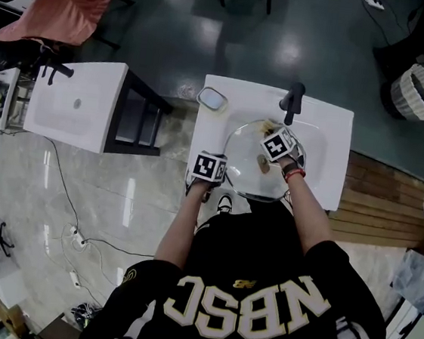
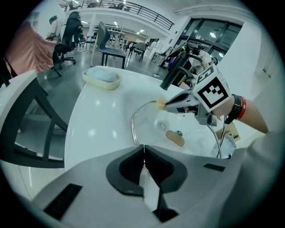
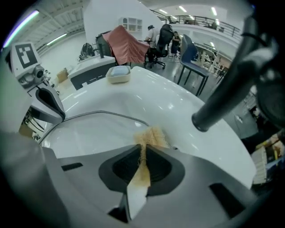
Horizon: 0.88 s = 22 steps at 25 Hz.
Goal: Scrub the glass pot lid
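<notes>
Left gripper [image 2: 143, 153], at the bottom middle of its own view, has its jaws pinched tight on the near rim of the glass pot lid [image 2: 147, 127]. In the head view it sits just left of centre, at the lid's lower left edge.

The lid spans the sink [image 1: 329, 140] basin, roughly flat, with its knob [image 2: 179, 132] facing up. Being round, it has no real long axis (the rim grip is the only direction it gives).

I judge it stiff, fairly heavy, slippery when wet and breakable. The rim or the knob is therefore the sensible hold, and scrubbing pressure should stay moderate against that one-edge grip.

Right of centre, the right gripper [image 3: 143, 153] is clamped on a tan fibrous scrub pad [image 3: 151, 136]. The pad rests at the lid's far edge, just below the dark faucet [image 1: 292, 98].
</notes>
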Each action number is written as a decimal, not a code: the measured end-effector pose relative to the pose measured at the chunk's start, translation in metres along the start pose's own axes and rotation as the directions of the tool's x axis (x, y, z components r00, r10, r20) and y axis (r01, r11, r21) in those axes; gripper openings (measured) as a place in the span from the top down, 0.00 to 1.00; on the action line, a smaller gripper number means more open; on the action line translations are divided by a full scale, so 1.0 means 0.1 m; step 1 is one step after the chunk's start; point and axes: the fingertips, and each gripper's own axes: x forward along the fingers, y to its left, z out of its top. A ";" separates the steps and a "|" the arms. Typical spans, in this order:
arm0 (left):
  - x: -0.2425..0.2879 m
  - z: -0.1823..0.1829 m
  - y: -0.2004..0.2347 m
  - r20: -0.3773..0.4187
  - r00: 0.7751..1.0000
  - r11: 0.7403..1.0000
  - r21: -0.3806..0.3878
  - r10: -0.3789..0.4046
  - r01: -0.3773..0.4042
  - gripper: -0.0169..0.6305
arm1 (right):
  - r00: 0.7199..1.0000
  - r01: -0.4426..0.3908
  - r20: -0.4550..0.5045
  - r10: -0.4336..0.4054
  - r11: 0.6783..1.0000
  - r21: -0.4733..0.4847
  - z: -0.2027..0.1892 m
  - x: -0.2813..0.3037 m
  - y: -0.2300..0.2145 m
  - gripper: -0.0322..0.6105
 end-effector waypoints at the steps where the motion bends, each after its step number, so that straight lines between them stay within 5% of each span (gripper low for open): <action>1: 0.00 0.00 0.00 0.001 1.000 1.000 0.003 0.004 -0.004 0.95 | 1.000 0.010 -0.010 -0.009 1.000 0.011 -0.06 -0.03 -0.06 0.89; 9: 0.00 0.02 0.00 0.010 1.000 1.000 0.001 0.009 -0.009 0.95 | 0.980 0.137 -0.135 -0.146 0.988 -0.075 -0.57 -0.37 -0.34 0.88; 22: 0.00 0.04 0.02 0.038 0.999 1.000 -0.013 -0.003 0.004 0.95 | 0.981 -0.061 -0.180 0.073 0.996 0.072 -1.07 -0.85 0.19 0.88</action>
